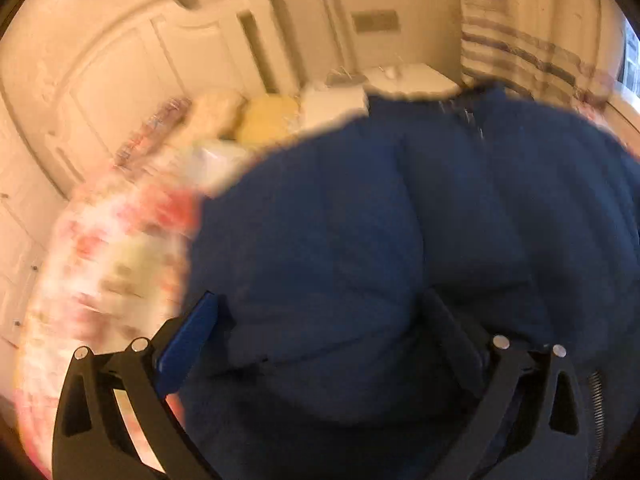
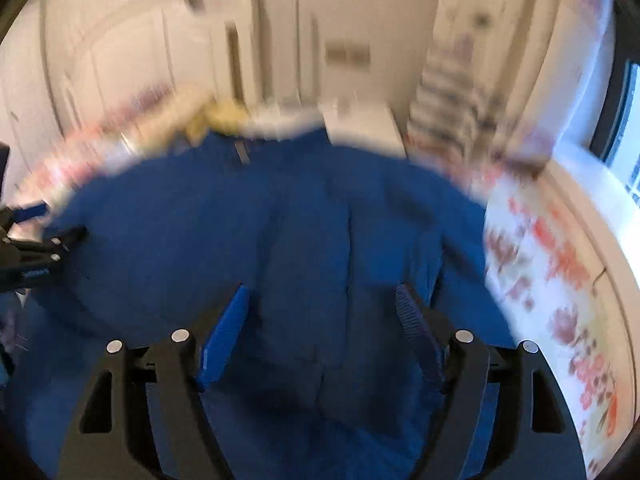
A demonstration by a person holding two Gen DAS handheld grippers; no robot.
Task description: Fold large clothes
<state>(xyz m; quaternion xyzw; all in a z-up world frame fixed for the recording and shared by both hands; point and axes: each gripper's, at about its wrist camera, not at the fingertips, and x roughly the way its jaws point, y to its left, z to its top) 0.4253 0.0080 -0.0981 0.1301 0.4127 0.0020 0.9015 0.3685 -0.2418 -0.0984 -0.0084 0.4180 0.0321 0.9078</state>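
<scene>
A large dark blue padded jacket (image 1: 380, 220) lies spread on a bed with a floral sheet (image 1: 108, 248). In the left wrist view my left gripper (image 1: 320, 332) hangs over the jacket's left part with its jaws wide apart and fabric bulging between them. In the right wrist view the jacket (image 2: 280, 220) fills the middle, its zipper running away from me. My right gripper (image 2: 322, 320) is open just above it, with nothing held. The left gripper (image 2: 36, 236) shows at the far left edge of that view. Both views are motion-blurred.
A white headboard and wardrobe doors (image 1: 120, 60) stand behind the bed. Pillows, one yellow (image 1: 268, 120), lie at the head. A white nightstand (image 1: 408, 76) and a striped curtain (image 1: 520, 52) are at the back right. The floral sheet (image 2: 560, 280) shows right of the jacket, below a window (image 2: 624, 120).
</scene>
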